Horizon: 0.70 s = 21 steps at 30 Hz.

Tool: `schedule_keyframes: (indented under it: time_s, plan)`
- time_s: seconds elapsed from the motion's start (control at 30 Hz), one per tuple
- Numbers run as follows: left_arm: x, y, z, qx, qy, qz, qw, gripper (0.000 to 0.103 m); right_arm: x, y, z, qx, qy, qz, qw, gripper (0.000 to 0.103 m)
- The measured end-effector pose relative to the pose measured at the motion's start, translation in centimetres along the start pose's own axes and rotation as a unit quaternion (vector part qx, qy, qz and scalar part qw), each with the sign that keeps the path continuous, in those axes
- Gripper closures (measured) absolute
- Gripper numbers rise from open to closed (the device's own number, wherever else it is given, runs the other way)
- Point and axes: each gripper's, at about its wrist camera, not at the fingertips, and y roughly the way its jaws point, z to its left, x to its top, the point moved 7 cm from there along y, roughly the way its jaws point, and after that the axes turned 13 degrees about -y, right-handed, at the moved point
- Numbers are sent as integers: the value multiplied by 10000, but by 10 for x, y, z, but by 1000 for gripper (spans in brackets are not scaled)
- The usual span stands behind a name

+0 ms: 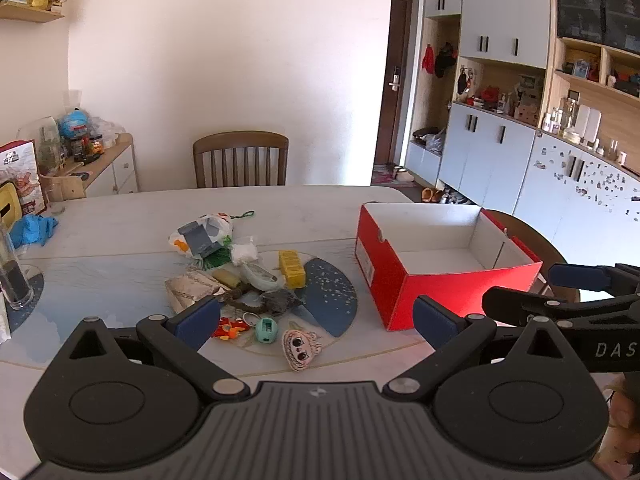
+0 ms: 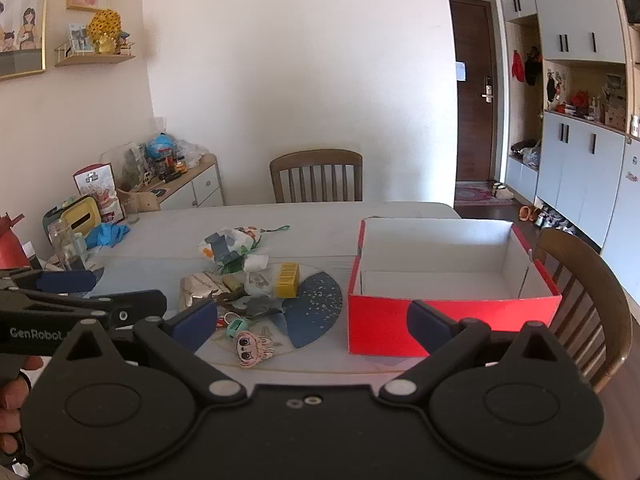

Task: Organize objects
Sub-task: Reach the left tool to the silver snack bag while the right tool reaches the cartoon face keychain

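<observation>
Left gripper (image 1: 316, 322): fingers spread wide, nothing between them, above the near table (image 1: 120, 220) edge. Right gripper (image 2: 312, 322): fingers likewise spread, empty; also visible at the right edge of the left view.

Clutter pile (image 1: 228, 264) sits centre-left of both frames: yellow box (image 1: 292, 268) at its right side, teal tag (image 1: 266, 330) and doll charm (image 1: 299, 348) nearest the camera, plastic bag (image 1: 204, 232) at the far end. Red box (image 1: 436, 264), open and white inside, stands right of centre, well apart from the pile. Chair (image 1: 240, 160) behind the table.
</observation>
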Motion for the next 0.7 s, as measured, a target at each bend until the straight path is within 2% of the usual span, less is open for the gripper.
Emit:
schedule_keyframes:
  time_s: [0.27,0.43,0.57,0.7]
  plan:
    - [12,23,21,54,-6,55,10000,0,10,32,16,133,-103,121,9998,5]
    - [25,51,42,7,18,121,9999,0,18,65,27,226,-122,310,9992,8]
    - [35,80,64,110,101,106,9998,0,16,92,35,264,-131,537,9981,10]
    - [40,113,85,193,397,21,9990,0,12,119,45,331,-197,778,9962,12]
